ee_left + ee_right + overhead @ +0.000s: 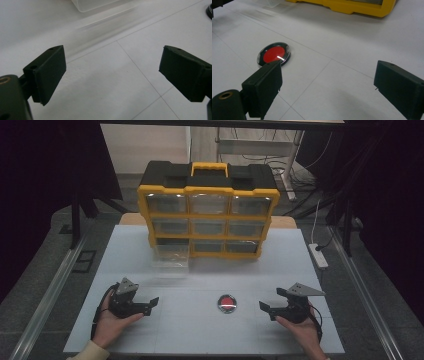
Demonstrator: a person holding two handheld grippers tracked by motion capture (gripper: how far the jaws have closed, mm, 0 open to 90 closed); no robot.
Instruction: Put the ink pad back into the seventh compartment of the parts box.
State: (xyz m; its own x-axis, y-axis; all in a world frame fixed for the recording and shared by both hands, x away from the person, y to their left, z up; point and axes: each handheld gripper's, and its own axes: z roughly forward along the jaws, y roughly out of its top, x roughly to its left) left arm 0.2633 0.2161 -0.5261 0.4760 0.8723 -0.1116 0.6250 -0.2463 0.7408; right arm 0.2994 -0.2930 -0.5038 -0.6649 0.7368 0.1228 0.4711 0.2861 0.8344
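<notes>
White table [200, 330], red disc [227, 303] between fingers.

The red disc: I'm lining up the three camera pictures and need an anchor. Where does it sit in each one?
High view: the red disc lies on the white table, low and just right of centre, between the two grippers.
Left gripper view: a dark rim at the top right edge may be it; too little shows to be sure.
Right gripper view: red disc left of centre, just beyond the left jaw.
Shared landmark: the clear drawer, pulled out of the yellow organiser.
</notes>
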